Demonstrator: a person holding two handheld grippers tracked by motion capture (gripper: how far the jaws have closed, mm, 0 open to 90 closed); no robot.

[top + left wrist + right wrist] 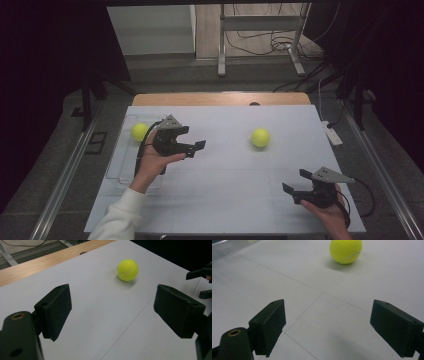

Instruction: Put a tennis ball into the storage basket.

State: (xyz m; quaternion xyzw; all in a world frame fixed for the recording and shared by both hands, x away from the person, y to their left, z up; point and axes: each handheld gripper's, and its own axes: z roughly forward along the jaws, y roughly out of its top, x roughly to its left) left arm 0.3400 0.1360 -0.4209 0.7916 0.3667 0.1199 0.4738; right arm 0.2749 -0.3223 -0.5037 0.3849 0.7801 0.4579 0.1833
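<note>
A yellow tennis ball lies free on the white counter, right of the middle and toward the far edge, with bare surface all round it. It shows ahead of the left gripper's jaws in the left gripper view and at the top of the right gripper view. A second tennis ball rests at the far end of a clear plastic tray that sits along the counter's left side. By my judgement the free ball will be light, springy and felt-covered, so the pads should grip it well, but being round it will roll at a nudge. The safest hold looks to be across its widest part, one pad on each side, with the squeeze going through the centre so it does not pop out upward or sideways. The left gripper is held above the counter just beside the tray, pointing right toward the free ball but well apart from it; its jaws stand wide with nothing between them and touch nothing. The right gripper sits near the counter's front right corner, pointing left, its jaws likewise wide apart and holding nothing, with the ball farther off beyond them.
</note>
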